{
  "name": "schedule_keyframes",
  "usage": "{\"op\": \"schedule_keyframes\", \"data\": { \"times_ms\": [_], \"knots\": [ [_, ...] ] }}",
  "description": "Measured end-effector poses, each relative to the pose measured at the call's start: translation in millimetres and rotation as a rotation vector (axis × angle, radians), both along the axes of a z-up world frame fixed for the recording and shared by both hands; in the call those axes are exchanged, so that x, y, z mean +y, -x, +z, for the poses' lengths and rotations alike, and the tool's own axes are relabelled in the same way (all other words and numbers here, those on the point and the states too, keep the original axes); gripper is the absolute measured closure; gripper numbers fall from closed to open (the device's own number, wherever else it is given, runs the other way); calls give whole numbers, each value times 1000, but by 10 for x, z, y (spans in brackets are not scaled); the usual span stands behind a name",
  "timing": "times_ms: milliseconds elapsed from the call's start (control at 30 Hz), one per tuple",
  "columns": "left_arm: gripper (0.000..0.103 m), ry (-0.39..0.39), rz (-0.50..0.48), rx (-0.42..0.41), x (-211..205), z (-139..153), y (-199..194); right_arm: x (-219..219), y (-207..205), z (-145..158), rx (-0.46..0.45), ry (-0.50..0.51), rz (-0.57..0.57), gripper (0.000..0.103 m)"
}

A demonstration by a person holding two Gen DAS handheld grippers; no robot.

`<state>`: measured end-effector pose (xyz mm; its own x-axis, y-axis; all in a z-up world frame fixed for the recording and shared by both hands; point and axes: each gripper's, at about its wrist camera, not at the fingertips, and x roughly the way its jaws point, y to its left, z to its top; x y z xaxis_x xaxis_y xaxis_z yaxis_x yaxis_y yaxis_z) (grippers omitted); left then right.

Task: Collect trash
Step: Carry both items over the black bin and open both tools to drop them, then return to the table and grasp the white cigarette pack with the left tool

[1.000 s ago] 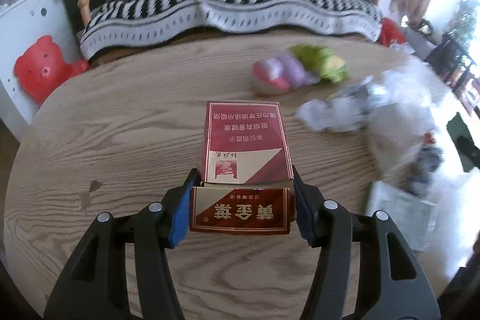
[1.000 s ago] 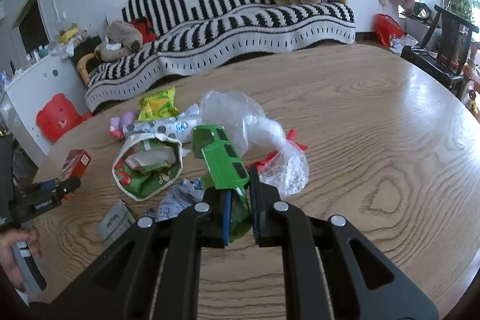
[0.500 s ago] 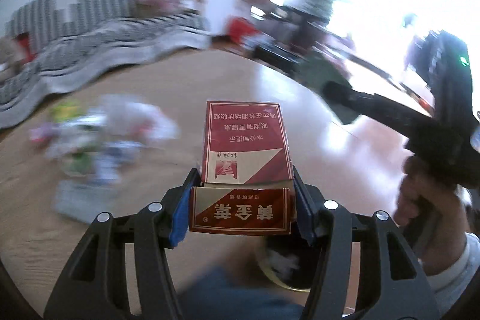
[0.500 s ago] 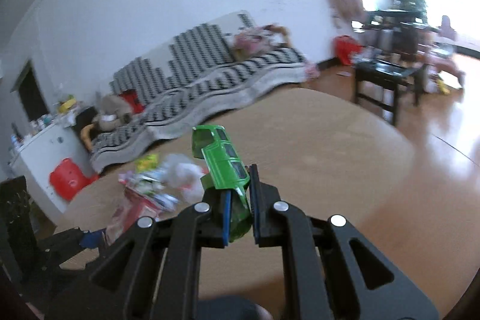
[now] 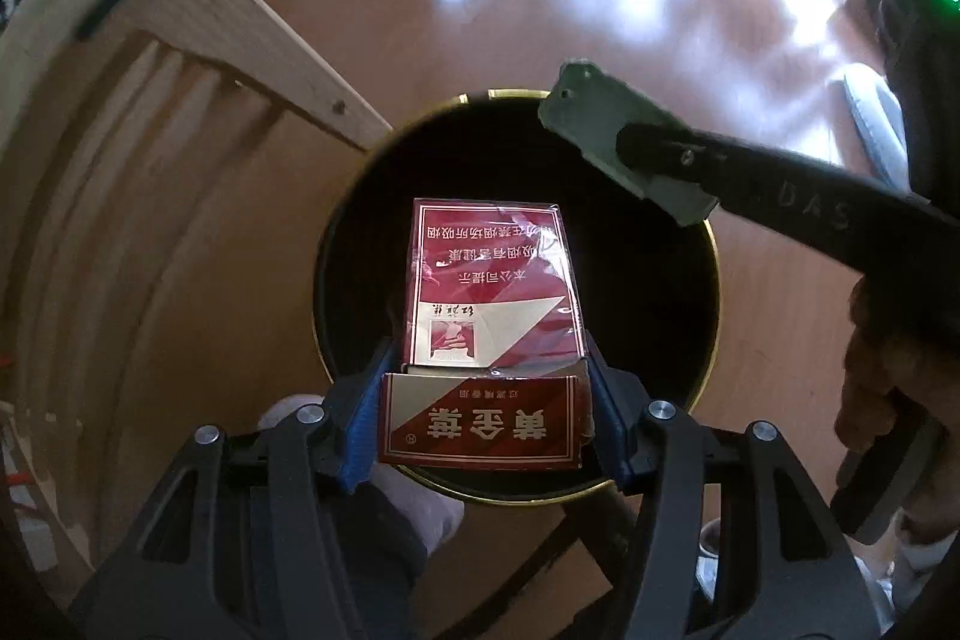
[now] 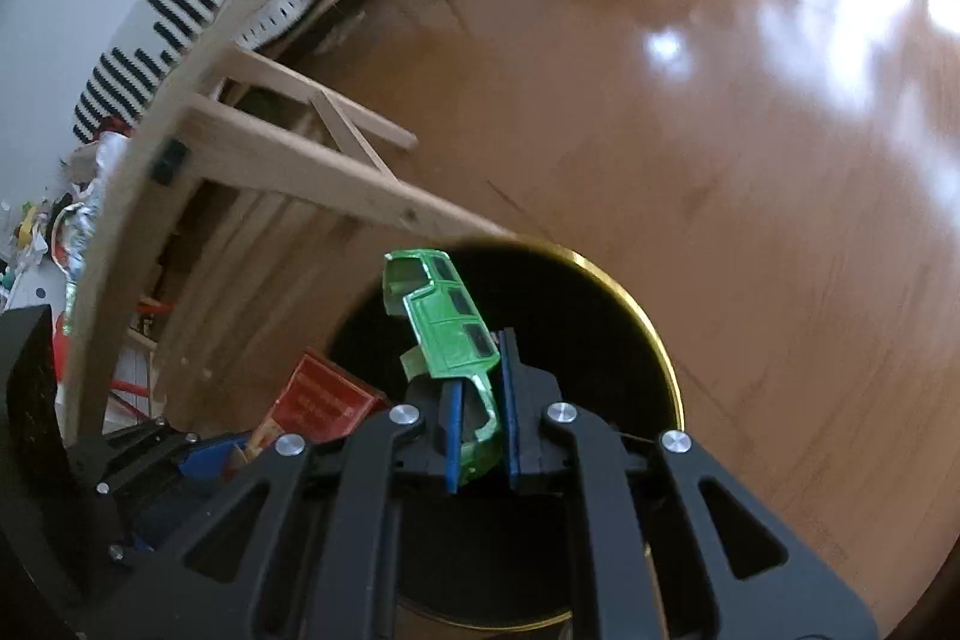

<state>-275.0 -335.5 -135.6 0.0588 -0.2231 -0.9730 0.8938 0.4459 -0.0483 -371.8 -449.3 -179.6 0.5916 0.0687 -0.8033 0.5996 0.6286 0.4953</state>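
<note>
While both hands hang over the round black bin (image 5: 708, 280) with its gold rim, each tool carries one piece of trash; the left gripper (image 5: 486, 400) pinches a red cigarette pack (image 5: 492, 292) across its flip-top end, blue pads (image 5: 360, 424) pressing on the two narrow sides; the right gripper (image 6: 480, 436) has its jaws pressed nearly together on the thin edge of a green toy-car shell (image 6: 447, 322).

Handling, as judged: the pack is light cardboard under a wrinkled film wrap, probably empty, crushable if squeezed harder and somewhat slippery on the film; the present hold across the narrow sides near the lid is the sound one, since the broad faces would buckle; the shell looks like thin moulded plastic, hollow, light and springy; it is held by one side wall near its near end, with the far end jutting free; both pieces should fall freely once the jaws part.

Position: in the left wrist view the pack sits squarely above the bin mouth; the shell, seen there as a grey-green underside (image 5: 624, 142), overhangs the far right part of the rim; in the right wrist view the shell lies over the left part of the opening, with the pack (image 6: 318, 400) at the near left.

Change against the earlier frames: a second ago both tools were above the wooden table (image 6: 288, 160) and its litter; now the table edge stands to the left, the wooden floor (image 6: 750, 130) fills the view and both tools point steeply down at the bin; neither grip has altered.
</note>
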Motion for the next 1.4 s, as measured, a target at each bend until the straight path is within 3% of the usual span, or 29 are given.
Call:
{"op": "schedule_keyframes", "data": {
  "times_ms": [133,167,200,233,267,433,533,633,667,700,767,867,1033,1233,1400],
  "knots": [
    [45,4,-7,-11,-55,8,30,-46,53,-138,-7,-87,-26,91],
    [42,-2,-17,-21,-62,13,86,-69,63,-132,-13,-90,-33,81],
    [28,-2,-22,-25,-50,26,103,-91,110,-81,-34,-91,-44,41],
    [19,5,-21,-28,-57,52,102,-110,137,-16,-55,-88,-56,14],
    [8,26,-14,-41,-28,100,102,-132,177,64,-78,-82,-64,8],
    [8,158,58,-88,123,624,-12,-200,234,586,-165,15,-88,7],
    [8,300,116,-187,453,1214,-125,-158,187,979,-220,142,-92,7],
    [6,365,238,-319,931,1676,-459,32,-195,1300,-240,250,-22,7],
    [6,352,312,-344,1152,1769,-656,95,-340,1369,-243,268,5,7],
    [6,353,400,-316,1366,1806,-866,174,-526,1456,-253,277,39,7],
    [6,371,545,-294,1784,1825,-1197,336,-849,1624,-281,282,99,7],
    [6,328,723,-349,2313,1843,-1640,586,-1362,1930,-325,331,169,7],
    [7,208,847,-420,2425,1663,-2141,955,-2153,2437,-403,375,207,7],
    [6,141,793,-429,2206,1449,-2342,1329,-2853,2771,-477,365,212,7],
    [6,90,716,-450,2433,1319,-2271,1588,-3156,2534,-424,483,252,7]
  ]
}}
